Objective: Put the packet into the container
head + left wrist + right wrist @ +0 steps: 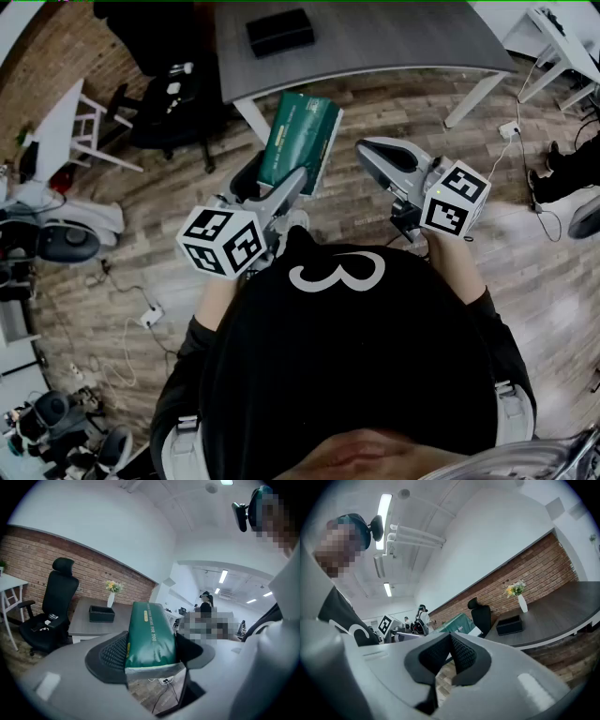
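A green packet [300, 141] is held up above the wooden floor, with my left gripper [277, 178] shut on its lower end. In the left gripper view the packet [150, 634] fills the wide gap between the pads of the left gripper [150, 656]. The container, a black open box [279, 31], sits on the grey table [394, 37] ahead, and it also shows as the black box [101, 614] [509, 625] in both gripper views. My right gripper [367, 150] is to the right of the packet. Its jaws [451, 644] are shut on nothing.
A black office chair [173, 103] stands left of the table. A vase of flowers [111, 595] stands on the table behind the box. White furniture [66, 122] is at the left, and a power strip with cables [150, 314] lies on the floor. People stand far off.
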The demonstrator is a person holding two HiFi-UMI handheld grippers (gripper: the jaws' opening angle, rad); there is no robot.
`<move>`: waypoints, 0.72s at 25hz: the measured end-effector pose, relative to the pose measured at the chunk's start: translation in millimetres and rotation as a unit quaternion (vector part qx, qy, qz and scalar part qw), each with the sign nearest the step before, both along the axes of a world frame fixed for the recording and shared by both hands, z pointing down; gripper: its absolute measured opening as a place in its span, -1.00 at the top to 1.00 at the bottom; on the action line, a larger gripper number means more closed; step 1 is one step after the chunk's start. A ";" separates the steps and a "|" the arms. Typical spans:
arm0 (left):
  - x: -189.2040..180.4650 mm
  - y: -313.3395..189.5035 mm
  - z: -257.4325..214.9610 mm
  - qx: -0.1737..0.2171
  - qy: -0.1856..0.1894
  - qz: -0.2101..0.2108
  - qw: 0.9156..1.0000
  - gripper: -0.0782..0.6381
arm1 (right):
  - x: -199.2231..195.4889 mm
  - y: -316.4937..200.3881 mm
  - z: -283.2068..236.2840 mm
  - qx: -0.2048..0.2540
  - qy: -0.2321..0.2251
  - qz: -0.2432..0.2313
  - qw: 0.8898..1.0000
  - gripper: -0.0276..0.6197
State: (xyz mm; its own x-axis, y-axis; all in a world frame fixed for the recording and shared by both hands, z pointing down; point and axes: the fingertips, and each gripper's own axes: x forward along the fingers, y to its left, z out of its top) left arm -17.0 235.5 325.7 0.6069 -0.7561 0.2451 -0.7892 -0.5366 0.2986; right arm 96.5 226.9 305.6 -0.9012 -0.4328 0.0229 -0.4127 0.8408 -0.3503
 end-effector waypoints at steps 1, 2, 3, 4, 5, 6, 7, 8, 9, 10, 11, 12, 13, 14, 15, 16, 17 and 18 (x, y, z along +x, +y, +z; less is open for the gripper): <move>0.0 0.2 -0.4 0.001 0.001 0.000 1.000 -0.18 | 0.0 0.3 -0.1 0.000 0.000 0.000 1.000 0.91; 0.0 0.3 -0.8 0.001 0.002 0.000 1.000 -0.18 | 0.1 0.5 -0.2 0.001 0.000 0.000 1.000 0.91; 0.1 0.5 -1.3 0.001 0.003 0.000 1.000 -0.18 | 0.0 0.7 -0.3 0.000 0.000 0.001 1.000 0.91; 0.0 0.8 -1.9 0.002 0.004 0.000 1.000 -0.17 | -0.1 0.9 -0.4 -0.001 -0.001 0.001 1.000 0.91; 0.0 1.3 -2.6 0.001 0.006 0.001 1.000 -0.17 | -0.2 1.1 -0.5 -0.004 -0.002 0.002 1.000 0.91; 0.0 1.8 -3.3 0.001 0.007 0.001 1.000 -0.17 | -0.2 1.4 -0.7 -0.007 -0.005 0.002 1.000 0.91; 0.0 2.5 -3.9 0.001 0.008 0.002 1.000 -0.17 | 0.0 1.8 -1.0 -0.011 -0.009 0.002 1.000 0.91; 0.2 2.9 -4.6 0.002 0.008 0.002 1.000 -0.17 | 0.6 1.9 -1.3 -0.014 -0.014 0.002 1.000 0.91; 0.5 3.1 -5.1 0.003 0.008 0.002 1.000 -0.17 | 1.3 1.7 -1.7 -0.016 -0.018 0.002 1.000 0.91; 0.6 3.0 -5.5 0.004 0.009 0.002 1.000 -0.17 | 1.9 1.1 -1.8 -0.016 -0.021 0.003 1.000 0.91; 0.6 2.7 -5.6 0.005 0.009 0.002 1.000 -0.17 | 2.2 0.2 -1.4 -0.016 -0.022 0.003 1.000 0.91; 0.5 2.3 -5.2 0.006 0.009 0.001 1.000 -0.17 | 2.2 -0.6 -0.7 -0.016 -0.022 0.002 1.000 0.91; 0.3 2.0 -4.5 0.006 0.009 0.000 1.000 -0.17 | 1.9 -1.3 0.2 -0.016 -0.021 0.001 1.000 0.91; 0.2 1.6 -3.7 0.007 0.010 0.000 1.000 -0.17 | 1.5 -2.0 1.1 -0.016 -0.020 0.000 1.000 0.91; 0.1 1.1 -2.9 0.008 0.010 0.000 1.000 -0.17 | 0.9 -2.7 1.9 -0.016 -0.020 -0.001 1.000 0.91; -0.1 0.4 -2.2 0.008 0.010 0.000 1.000 -0.17 | 0.4 -3.2 2.6 -0.016 -0.020 -0.002 1.000 0.91; 0.0 -0.1 -1.2 0.009 0.010 0.000 1.000 -0.17 | 0.2 -3.5 3.5 -0.016 -0.021 -0.001 1.000 0.91; 0.1 -0.5 -0.1 0.010 0.010 0.001 1.000 -0.17 | 0.5 -3.6 4.7 -0.016 -0.021 -0.001 1.000 0.91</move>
State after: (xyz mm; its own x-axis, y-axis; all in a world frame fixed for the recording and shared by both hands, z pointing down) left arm -16.9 235.0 325.7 0.6131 -0.7592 0.2184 -0.7821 -0.5442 0.3037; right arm 97.0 223.3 310.3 -0.9022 -0.4313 -0.0022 -0.3956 0.8297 -0.3939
